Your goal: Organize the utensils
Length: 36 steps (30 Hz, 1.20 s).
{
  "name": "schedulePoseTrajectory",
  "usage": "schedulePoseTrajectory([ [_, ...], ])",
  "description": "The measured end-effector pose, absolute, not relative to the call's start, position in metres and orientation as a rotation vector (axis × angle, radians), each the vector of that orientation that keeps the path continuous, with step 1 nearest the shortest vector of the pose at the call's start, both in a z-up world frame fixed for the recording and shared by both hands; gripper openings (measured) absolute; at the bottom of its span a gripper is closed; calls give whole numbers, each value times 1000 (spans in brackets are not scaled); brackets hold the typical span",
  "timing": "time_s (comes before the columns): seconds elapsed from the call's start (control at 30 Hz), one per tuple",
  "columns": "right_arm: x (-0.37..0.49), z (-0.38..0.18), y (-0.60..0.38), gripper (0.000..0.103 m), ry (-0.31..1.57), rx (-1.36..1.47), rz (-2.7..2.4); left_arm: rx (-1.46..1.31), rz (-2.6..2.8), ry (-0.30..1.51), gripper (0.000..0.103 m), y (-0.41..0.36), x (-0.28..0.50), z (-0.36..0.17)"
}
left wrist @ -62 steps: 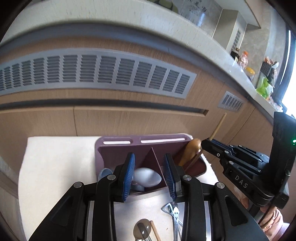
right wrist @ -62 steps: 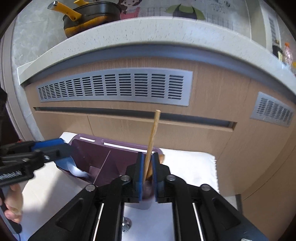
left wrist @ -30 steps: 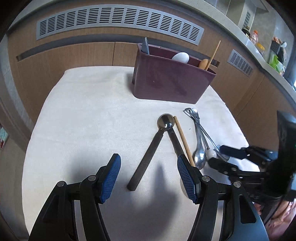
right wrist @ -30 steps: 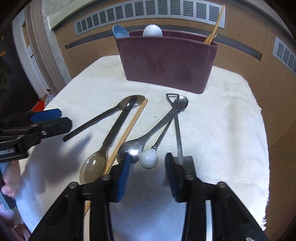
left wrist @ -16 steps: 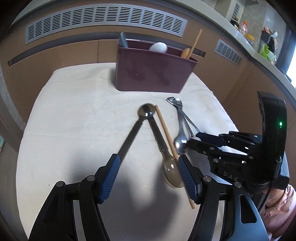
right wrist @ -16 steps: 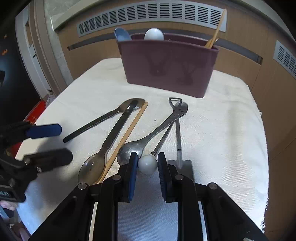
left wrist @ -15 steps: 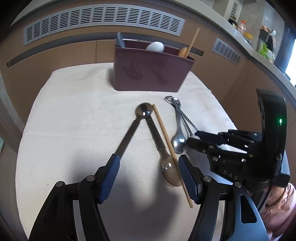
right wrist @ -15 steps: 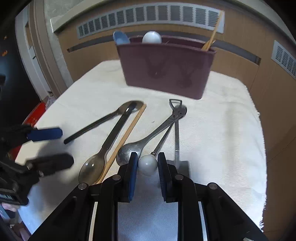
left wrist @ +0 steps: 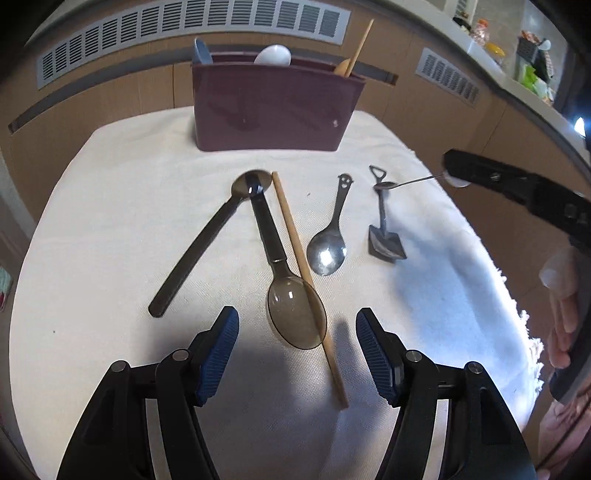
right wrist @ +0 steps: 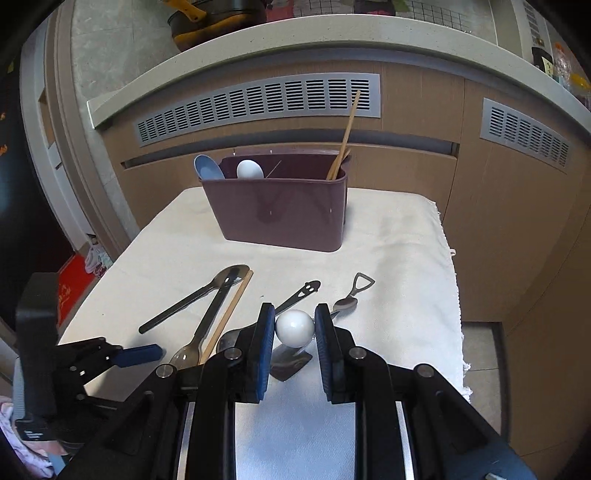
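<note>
My right gripper (right wrist: pixel 294 326) is shut on the white ball end (right wrist: pixel 294 328) of a thin metal spoon (left wrist: pixel 406 182) and holds it lifted over the cloth; its small bowl (right wrist: pixel 344 303) hangs above the shovel-shaped spoon (left wrist: pixel 384 236). My left gripper (left wrist: pixel 297 349) is open and empty, low over the translucent brown spoon (left wrist: pixel 291 306) and a wooden chopstick (left wrist: pixel 306 273). A black-handled spoon (left wrist: pixel 199 243) and a smiley-handled steel spoon (left wrist: pixel 330 243) lie on the cloth. The maroon utensil holder (left wrist: pixel 275 107) stands at the back with a blue spoon, a white spoon and a chopstick in it.
The white cloth (left wrist: pixel 110 206) covers a small table with its right edge (right wrist: pixel 456 295) near the lifted spoon. Wooden cabinet fronts with grey vents (right wrist: pixel 258 99) rise behind the holder. A counter with a pan (right wrist: pixel 207 18) is above.
My right gripper has lifted the ball-ended spoon off the cloth and off the other spoons. My left gripper has moved closer over the brown spoon and stays open.
</note>
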State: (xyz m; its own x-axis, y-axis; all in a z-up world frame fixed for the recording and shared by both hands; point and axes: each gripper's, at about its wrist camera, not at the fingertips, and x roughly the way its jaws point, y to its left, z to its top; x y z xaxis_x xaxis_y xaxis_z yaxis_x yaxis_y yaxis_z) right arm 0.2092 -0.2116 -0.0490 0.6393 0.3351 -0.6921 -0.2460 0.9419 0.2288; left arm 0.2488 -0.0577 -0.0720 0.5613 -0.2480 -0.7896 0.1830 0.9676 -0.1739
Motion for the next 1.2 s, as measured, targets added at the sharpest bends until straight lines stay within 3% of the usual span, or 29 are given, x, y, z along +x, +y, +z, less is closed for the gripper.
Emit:
schedulePoseTrajectory([
  [0.2, 204, -50, -213, 20, 815, 125, 344, -59, -217, 954, 55, -62, 256, -76],
  [0.37, 203, -46, -214, 20, 810, 125, 344, -76, -213, 935, 35, -55, 260, -75],
  [0.73, 194, -28, -211, 20, 771, 126, 367, -38, -213, 684, 32, -30, 235, -9],
  [1.2, 181, -5, -212, 20, 753, 147, 404, -31, -228, 594, 28, -26, 225, 33],
])
